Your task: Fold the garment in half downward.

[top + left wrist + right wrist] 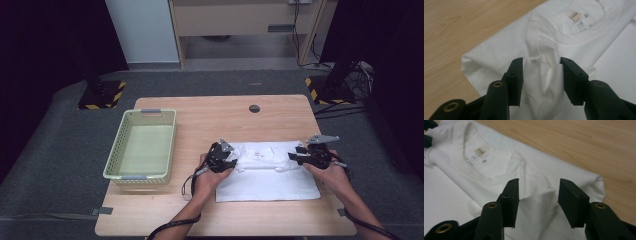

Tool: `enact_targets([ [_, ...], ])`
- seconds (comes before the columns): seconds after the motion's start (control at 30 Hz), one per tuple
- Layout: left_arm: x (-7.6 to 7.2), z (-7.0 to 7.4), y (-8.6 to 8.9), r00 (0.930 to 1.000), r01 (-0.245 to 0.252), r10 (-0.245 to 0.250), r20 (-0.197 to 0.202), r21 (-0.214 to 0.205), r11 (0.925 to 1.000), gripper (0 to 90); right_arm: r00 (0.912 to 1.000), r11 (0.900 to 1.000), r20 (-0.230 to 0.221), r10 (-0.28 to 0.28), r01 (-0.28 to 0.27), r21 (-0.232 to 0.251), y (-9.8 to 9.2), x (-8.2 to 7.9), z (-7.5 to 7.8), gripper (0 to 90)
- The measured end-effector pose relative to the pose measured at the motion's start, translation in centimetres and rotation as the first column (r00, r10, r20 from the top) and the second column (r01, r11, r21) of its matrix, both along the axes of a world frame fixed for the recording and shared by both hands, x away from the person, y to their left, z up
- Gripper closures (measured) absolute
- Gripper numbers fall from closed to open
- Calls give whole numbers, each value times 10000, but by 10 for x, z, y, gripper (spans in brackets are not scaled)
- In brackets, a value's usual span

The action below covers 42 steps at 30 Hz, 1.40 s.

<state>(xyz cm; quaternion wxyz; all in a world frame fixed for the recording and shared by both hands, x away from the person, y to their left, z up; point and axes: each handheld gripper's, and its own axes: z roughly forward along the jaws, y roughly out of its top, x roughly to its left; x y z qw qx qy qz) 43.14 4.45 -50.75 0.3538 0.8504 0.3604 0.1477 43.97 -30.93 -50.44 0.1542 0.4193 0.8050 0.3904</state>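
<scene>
both grippers (pixel 541 80) (pixel 537 201) parted over white t-shirt (pixel 267 172)

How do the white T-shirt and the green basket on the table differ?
The white T-shirt is soft cloth, folded flat near the table's front edge; the green basket is stiff, with slatted walls that stand up, at the table's left side. The T-shirt has the left gripper and right gripper at its two ends; the basket has neither near it. Both rest on the wooden table.
</scene>
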Motion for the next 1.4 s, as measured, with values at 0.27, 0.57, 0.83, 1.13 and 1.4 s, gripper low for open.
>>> enact_targets([
  [0.27, 10, 19, -12, 9998, -77, 83, 177, -337, 9994, 507, 9982, 9981, -152, 573, -577, -224, 25, 21, 11, 585],
  [0.57, 29, 2, -31, 9995, -110, 109, -285, -39, 9999, 526, 9956, 9945, -662, 666, -716, -763, 51, 38, -12, 569],
  [0.83, 36, -8, -39, 9991, 250, -249, -331, 29, 9997, 623, 9969, 9935, -395, 685, -718, -887, 53, 36, -20, 615],
  [1.13, 23, 3, -43, 9992, 348, -346, 208, -102, 9993, 822, 9972, 9978, -478, 570, -586, -309, 52, 28, -18, 798],
  [1.4, -11, 26, -39, 9906, 1040, -1004, 930, -350, 9940, 818, 9956, 9954, -112, 926, -922, 272, 41, -2, 12, 801],
])
